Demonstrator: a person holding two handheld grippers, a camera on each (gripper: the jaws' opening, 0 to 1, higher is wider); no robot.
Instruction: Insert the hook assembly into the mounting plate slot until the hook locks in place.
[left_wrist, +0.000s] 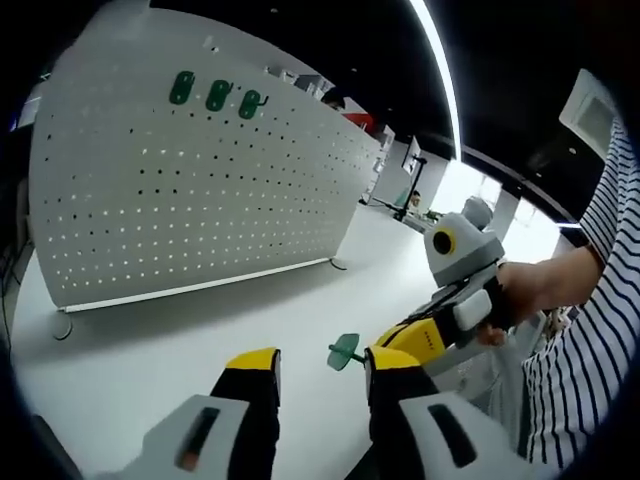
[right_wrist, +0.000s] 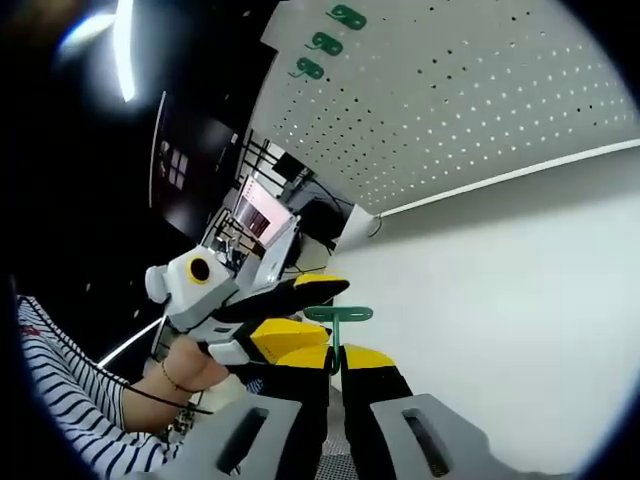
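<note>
Three green hooks (left_wrist: 216, 94) already sit in the white perforated mounting plate (left_wrist: 190, 190) standing on the white desk (left_wrist: 150, 350). The left gripper (left_wrist: 320, 365) has its jaws spread, empty. The right gripper (right_wrist: 334, 358) pinches a small green plastic hook assembly (right_wrist: 337, 319) by its stem; probably light, stiff, slippery.

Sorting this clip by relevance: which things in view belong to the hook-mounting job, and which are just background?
Job:
- green hook, pinched in the right gripper
- white pegboard, standing on the table
- three green hooks already on the board
- left gripper, jaws apart, holding nothing

Background:
- ceiling light strip
- person's striped sleeve
</note>
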